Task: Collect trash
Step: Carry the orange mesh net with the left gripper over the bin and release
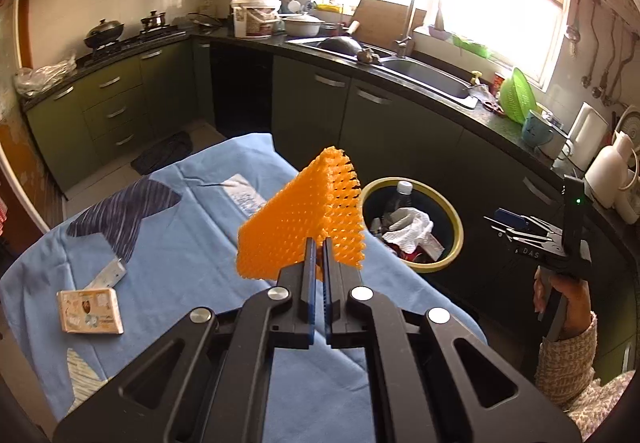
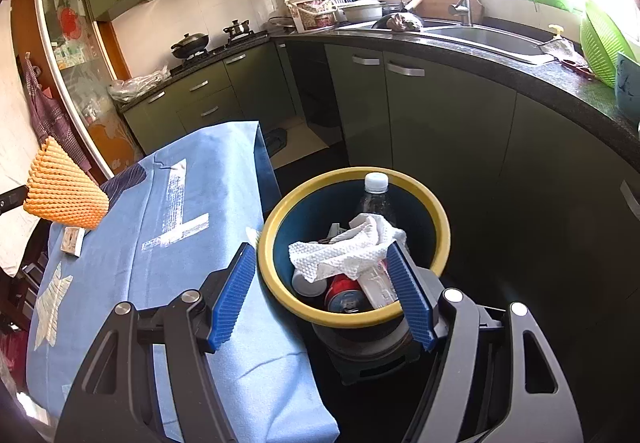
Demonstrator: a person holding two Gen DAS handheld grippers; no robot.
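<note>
- Orange foam mesh (image 1: 300, 215): we see it clamped in the left gripper (image 1: 317, 259), raised above the blue-covered table (image 1: 180, 227).
- Right wrist view alone shows the right gripper (image 2: 324, 295) spread wide over the yellow-rimmed bin (image 2: 276, 227) holding the paper towel (image 2: 344, 251), bottle (image 2: 376, 195) and can (image 2: 346, 295).

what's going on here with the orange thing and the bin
A person is clearing trash off a table covered in a blue cloth. The left gripper is shut on an orange foam net, held up above the table. The right gripper is open and empty over the yellow-rimmed bin, which already holds a paper towel, a bottle and a can. A small box lies on the cloth.
</note>
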